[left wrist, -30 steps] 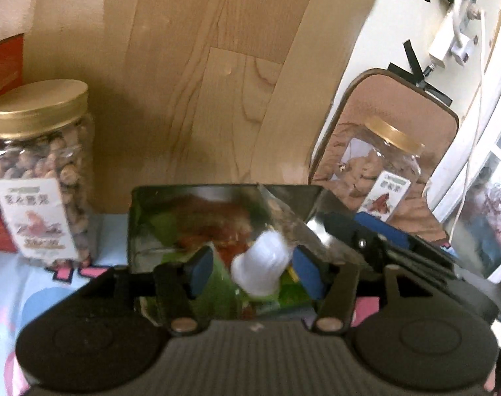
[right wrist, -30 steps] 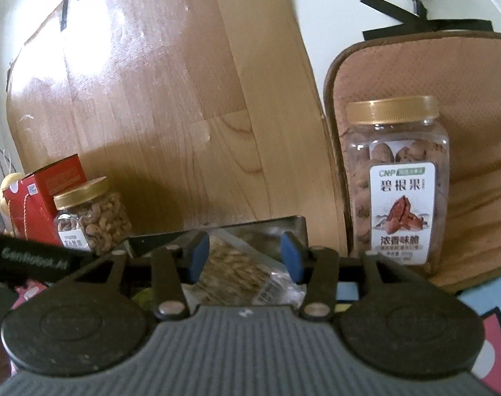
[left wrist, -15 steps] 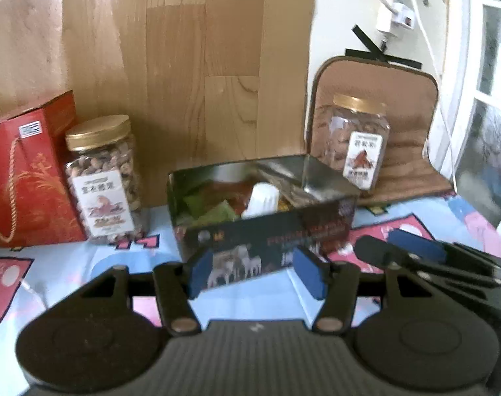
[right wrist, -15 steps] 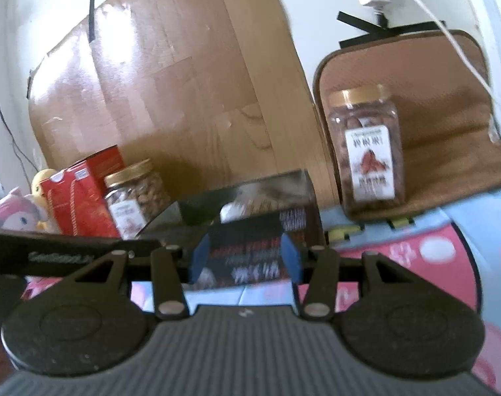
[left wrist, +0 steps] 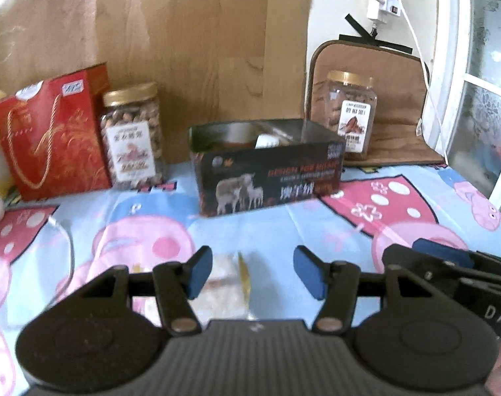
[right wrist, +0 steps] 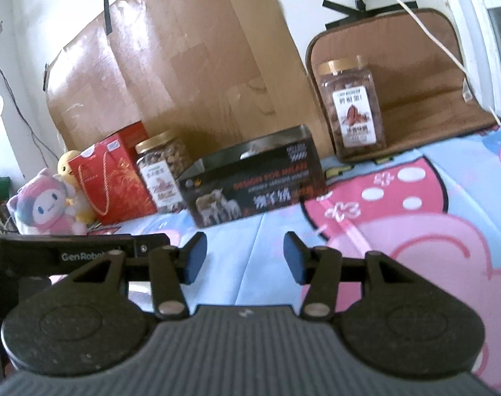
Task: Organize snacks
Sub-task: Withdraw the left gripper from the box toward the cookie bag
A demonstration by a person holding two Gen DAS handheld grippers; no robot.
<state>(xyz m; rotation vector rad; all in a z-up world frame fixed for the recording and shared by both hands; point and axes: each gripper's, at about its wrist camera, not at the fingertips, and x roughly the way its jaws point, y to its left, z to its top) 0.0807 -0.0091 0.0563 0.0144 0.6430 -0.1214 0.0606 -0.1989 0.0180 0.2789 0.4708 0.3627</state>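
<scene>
Left gripper (left wrist: 252, 272) hangs half-open and empty over a pale packet (left wrist: 225, 283); right gripper (right wrist: 244, 257) likewise, holding nothing. Advice: straddle the packet squarely, then carry it to the box (left wrist: 270, 171).

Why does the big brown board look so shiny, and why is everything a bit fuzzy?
Right wrist view: daylight makes white glare patches on the brown board, and the black box's print is smeared. Left wrist view: the board is duller, the snack packet between the tongs is blurry, and edges bend from the fisheye lens.

Black box (left wrist: 270, 178) w/ sheep print, red gift bag (left wrist: 52, 135), gold-lidded jars (left wrist: 130, 132), pink-blue cartoon cloth (left wrist: 316, 224).
</scene>
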